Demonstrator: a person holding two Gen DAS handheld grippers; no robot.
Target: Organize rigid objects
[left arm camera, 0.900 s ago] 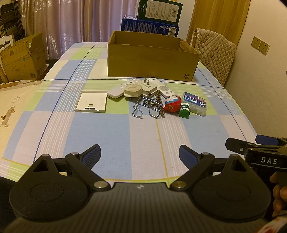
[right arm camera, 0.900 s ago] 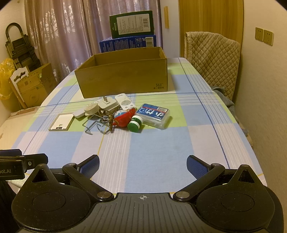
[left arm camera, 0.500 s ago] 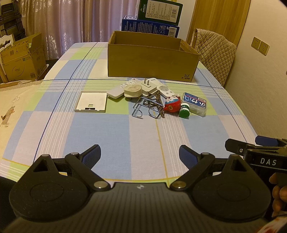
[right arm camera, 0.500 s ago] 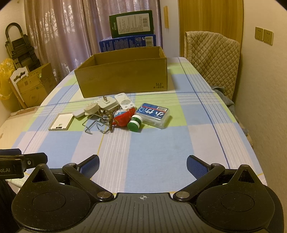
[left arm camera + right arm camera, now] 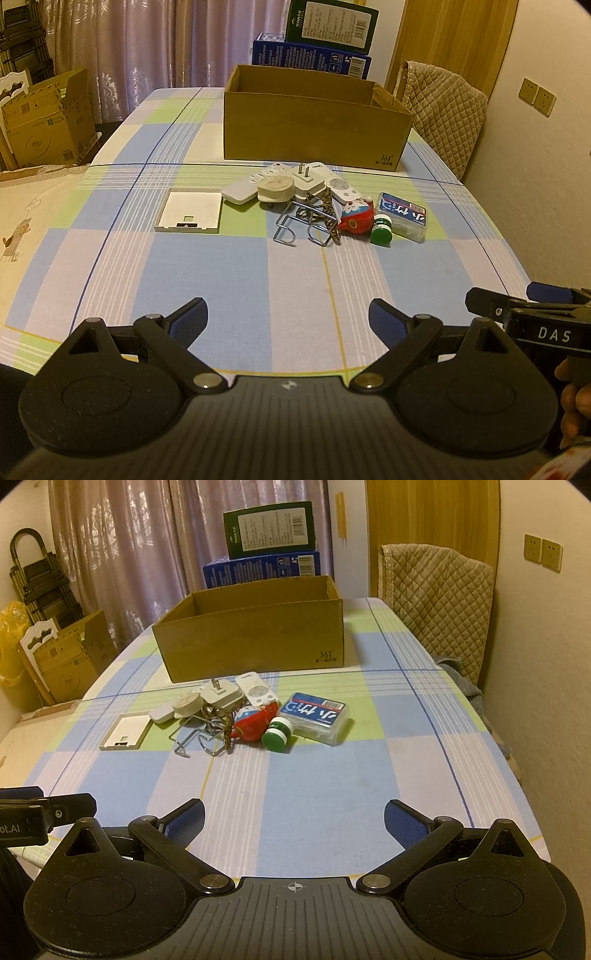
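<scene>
A cluster of small items lies mid-table in front of an open cardboard box (image 5: 314, 129) (image 5: 255, 635): a white square plate (image 5: 190, 214) (image 5: 125, 731), white plugs and remotes (image 5: 291, 182) (image 5: 221, 698), a wire rack (image 5: 303, 229) (image 5: 199, 738), a red toy (image 5: 356, 218) (image 5: 253, 720), a green-capped jar (image 5: 381, 230) (image 5: 277, 734) and a clear blue-labelled case (image 5: 404, 216) (image 5: 316, 716). My left gripper (image 5: 288, 321) hovers open near the table's front edge, well short of the items. To its right my right gripper (image 5: 293, 819) stands open too, nothing between its fingers.
The checked tablecloth (image 5: 207, 280) stretches between the grippers and the items. Blue and green boxes (image 5: 325, 40) stack behind the cardboard box. A padded chair (image 5: 439, 598) stands at the table's right, cartons (image 5: 44, 122) on the floor at left. A hand (image 5: 576, 402) holds the right gripper.
</scene>
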